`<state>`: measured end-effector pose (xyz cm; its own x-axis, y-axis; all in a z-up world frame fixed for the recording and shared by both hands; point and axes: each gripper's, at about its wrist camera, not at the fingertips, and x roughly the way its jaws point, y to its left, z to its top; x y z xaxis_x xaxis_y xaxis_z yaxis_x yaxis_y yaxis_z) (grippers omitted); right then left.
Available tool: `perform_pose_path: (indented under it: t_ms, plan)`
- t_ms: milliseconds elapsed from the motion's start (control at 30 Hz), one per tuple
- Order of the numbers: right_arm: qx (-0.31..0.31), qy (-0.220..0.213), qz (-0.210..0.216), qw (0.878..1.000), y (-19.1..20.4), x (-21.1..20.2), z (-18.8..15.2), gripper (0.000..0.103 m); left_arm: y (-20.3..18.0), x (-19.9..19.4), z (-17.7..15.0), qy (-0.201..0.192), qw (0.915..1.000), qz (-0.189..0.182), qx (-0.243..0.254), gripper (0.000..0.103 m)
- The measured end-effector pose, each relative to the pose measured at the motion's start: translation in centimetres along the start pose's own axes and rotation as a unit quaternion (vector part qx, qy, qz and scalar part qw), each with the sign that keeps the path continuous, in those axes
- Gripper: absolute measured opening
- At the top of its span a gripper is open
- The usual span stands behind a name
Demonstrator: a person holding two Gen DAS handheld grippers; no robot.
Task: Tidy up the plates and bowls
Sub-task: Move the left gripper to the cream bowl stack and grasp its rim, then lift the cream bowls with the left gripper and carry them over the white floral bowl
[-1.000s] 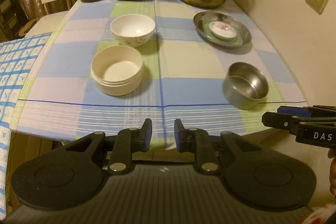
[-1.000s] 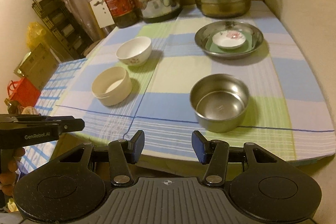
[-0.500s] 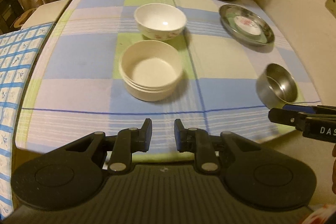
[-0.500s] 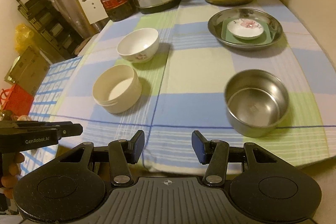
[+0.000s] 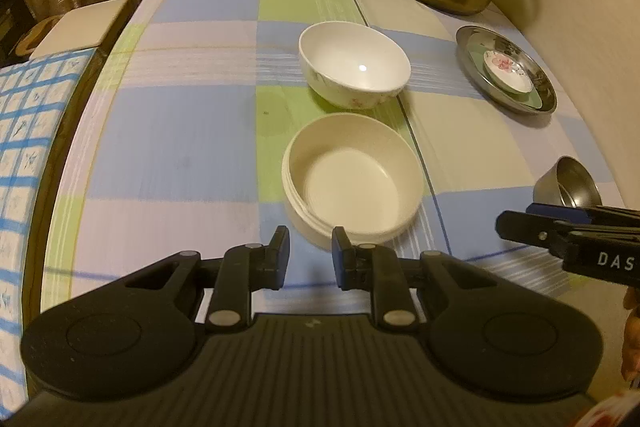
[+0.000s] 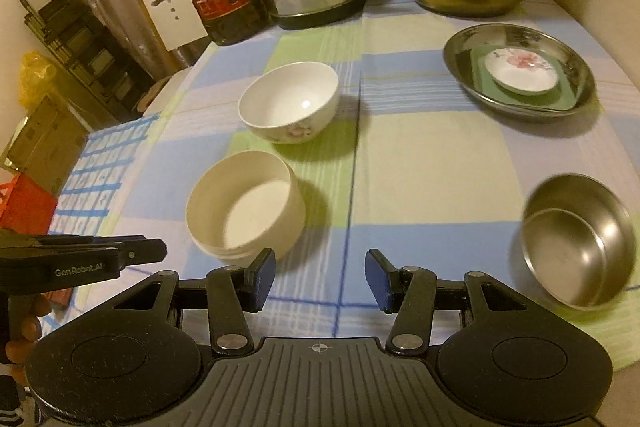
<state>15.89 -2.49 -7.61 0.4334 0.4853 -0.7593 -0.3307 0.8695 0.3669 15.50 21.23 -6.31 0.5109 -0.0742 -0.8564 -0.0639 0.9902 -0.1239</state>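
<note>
The cream bowl (image 5: pixel 352 179) sits on the checked tablecloth (image 5: pixel 180 147) just ahead of the left gripper (image 5: pixel 310 253), whose jaws stand slightly apart, holding nothing. The right gripper (image 6: pixel 320 277) gapes wider, empty, steel bowl (image 6: pixel 578 241) at its two o'clock. Farther, at twelve, the white floral bowl (image 5: pixel 354 63); at one, the steel plate (image 6: pixel 520 69) holding a small dish (image 6: pixel 520 71).
</note>
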Motion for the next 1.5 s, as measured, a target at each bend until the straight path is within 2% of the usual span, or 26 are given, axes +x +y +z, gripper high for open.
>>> perform_pose_path:
  t_ms: [567, 1200, 1267, 1333, 1500]
  plan:
    - [0.037, 0.013, -0.016, 0.999, 1.9, 4.6, 2.3, 0.051, 2.4, 4.1, 3.4, 0.026, 0.9989, -0.023, 0.031, 0.02]
    - [0.04, 0.044, -0.022, 0.998, 3.2, 8.9, 3.0, 0.05, 2.6, 7.0, 4.6, 0.042, 0.9971, -0.044, 0.045, 0.02]
    - [0.038, 0.046, -0.024, 0.998, 3.3, 9.2, 3.0, 0.047, 2.6, 7.2, 4.6, 0.044, 0.9968, -0.048, 0.047, 0.02]
    - [0.037, 0.048, -0.023, 0.998, 3.3, 9.4, 3.0, 0.035, 2.6, 7.5, 4.6, 0.046, 0.9965, -0.05, 0.049, 0.02]
    - [0.036, 0.052, -0.026, 0.998, 3.2, 9.7, 2.9, 0.025, 2.4, 7.8, 4.6, 0.045, 0.9956, -0.057, 0.059, 0.018]
